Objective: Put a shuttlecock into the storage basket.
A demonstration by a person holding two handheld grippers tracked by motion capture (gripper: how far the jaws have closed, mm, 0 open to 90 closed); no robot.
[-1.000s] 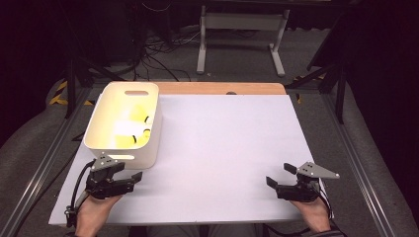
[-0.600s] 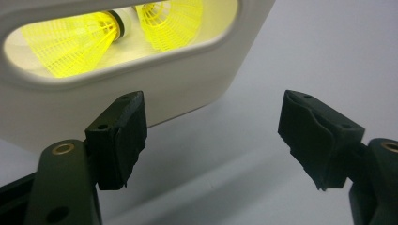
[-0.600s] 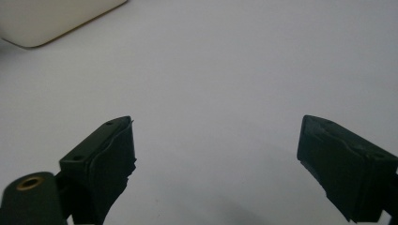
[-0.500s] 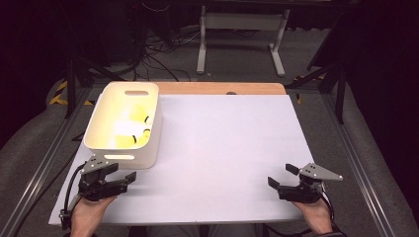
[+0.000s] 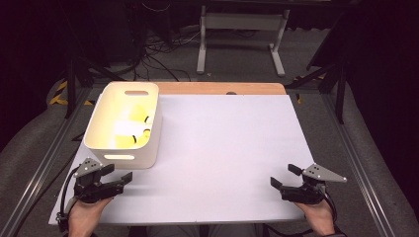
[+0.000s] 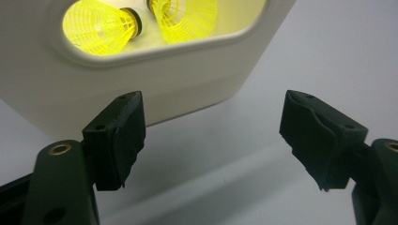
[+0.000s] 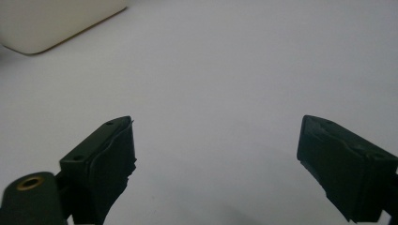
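From the high view, a white bin (image 5: pixel 123 126) stands at the desk's (image 5: pixel 227 148) left edge, toward the far corner, its long side running front to back. Yellow shuttlecocks (image 5: pixel 133 129) lie inside it, washed out by glare. The left gripper (image 5: pixel 117 176) sits near the desk's front left corner, just in front of the bin's near wall and apart from it — its jaws are spread wide and hold nothing. The right gripper (image 5: pixel 284 176) rests near the front right corner, well apart from the bin, jaws likewise spread and empty. A hand (image 5: pixel 86 217) grips each tool from the front edge.

In the left gripper view, the left gripper (image 6: pixel 213 136) looks at the bin's (image 6: pixel 178 79) near wall, close ahead. Through the oval handle slot two yellow shuttlecocks (image 6: pixel 101 26) show, their dark-banded cork ends toward each other. Between the wide jaws lies bare desk (image 6: pixel 328 51).

In the right gripper view, the right gripper (image 7: pixel 216 164) stands wide over bare white desk (image 7: pixel 225 70) — a corner of the bin (image 7: pixel 51 21) shows at the upper left, far off.
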